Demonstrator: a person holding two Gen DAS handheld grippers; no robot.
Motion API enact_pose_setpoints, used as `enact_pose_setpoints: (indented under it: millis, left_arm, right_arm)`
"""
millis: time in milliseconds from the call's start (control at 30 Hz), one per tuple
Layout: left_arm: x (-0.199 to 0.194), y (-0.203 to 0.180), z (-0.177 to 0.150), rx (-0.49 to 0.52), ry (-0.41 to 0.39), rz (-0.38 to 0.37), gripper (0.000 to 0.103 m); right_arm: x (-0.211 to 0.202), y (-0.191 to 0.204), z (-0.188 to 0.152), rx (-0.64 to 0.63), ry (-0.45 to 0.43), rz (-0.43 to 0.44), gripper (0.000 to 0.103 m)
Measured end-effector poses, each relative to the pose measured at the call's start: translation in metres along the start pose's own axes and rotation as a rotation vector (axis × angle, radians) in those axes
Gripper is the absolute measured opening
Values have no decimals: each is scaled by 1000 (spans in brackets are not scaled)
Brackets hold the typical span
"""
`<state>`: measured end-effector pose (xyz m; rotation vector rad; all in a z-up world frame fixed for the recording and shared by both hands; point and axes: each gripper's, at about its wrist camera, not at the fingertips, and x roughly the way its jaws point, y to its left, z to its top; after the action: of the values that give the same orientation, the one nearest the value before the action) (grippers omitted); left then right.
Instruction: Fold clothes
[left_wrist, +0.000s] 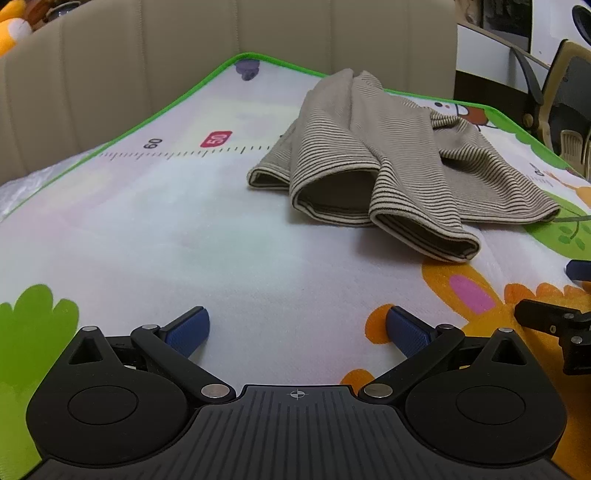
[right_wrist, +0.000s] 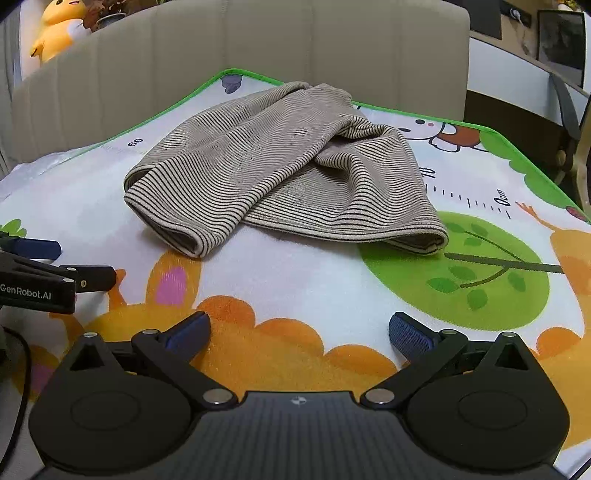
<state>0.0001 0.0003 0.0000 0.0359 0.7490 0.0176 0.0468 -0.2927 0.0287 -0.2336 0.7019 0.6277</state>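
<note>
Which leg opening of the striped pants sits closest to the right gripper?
The narrow cuff at the striped pants' near-left corner; the wider opening lies farther right.

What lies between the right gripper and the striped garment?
Only bare play mat, per the right wrist view: nothing sits between the open right gripper and the crumpled striped garment.

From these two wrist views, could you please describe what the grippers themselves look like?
Both the left gripper and right gripper are matte black, with round pivot housings, silver rivets, angled linkage arms and blue textured pads. The left one's side reads "GenRobot.AI" in white.
</note>
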Motion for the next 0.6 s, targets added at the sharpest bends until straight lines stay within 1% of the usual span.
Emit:
enact_pose_setpoints:
  millis: [233,467,600]
  left_arm:
    - [1,3,1,-18,-2,-15,103]
    - [1,2,-1,-18,1,-16,103]
    - [1,2,-1,-18,5,-15,103]
  right_arm:
    - [2,1,2,5,31,3,103]
    - [2,4,2,13,67,-19,103]
    - [2,5,0,16,61,-26,103]
